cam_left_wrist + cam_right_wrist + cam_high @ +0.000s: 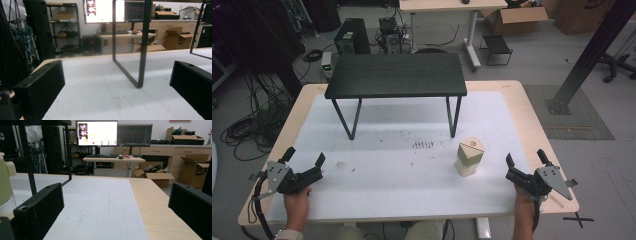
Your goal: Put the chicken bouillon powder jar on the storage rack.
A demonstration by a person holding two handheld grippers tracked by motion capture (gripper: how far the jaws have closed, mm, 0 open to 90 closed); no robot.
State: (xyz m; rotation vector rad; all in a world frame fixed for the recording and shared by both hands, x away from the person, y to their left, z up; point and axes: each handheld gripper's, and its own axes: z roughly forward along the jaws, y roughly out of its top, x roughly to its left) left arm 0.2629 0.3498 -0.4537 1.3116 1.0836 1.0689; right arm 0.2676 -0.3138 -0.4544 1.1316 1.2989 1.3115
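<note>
A person stands at the near side of a pale wooden table covered by a white mat, with a gripper in each hand. The left gripper rests low at the near left corner of the mat, its two black jaws spread wide apart with nothing between them; in the left gripper view the jaws frame bare mat and one black metal leg of the small shelf ahead. The right gripper sits at the near right edge of the table, also with its jaws wide apart and holding nothing; in the right gripper view they frame the seam where the mat meets the bare wood. A small carton, pale green and cream with a folded peaked top, stands upright on the mat, near the right gripper and on its left, not touching it; its green side shows at the left edge of the right gripper view. Behind the carton, toward the far side of the mat, stands a low black shelf on thin metal legs, well apart from both grippers.
</note>
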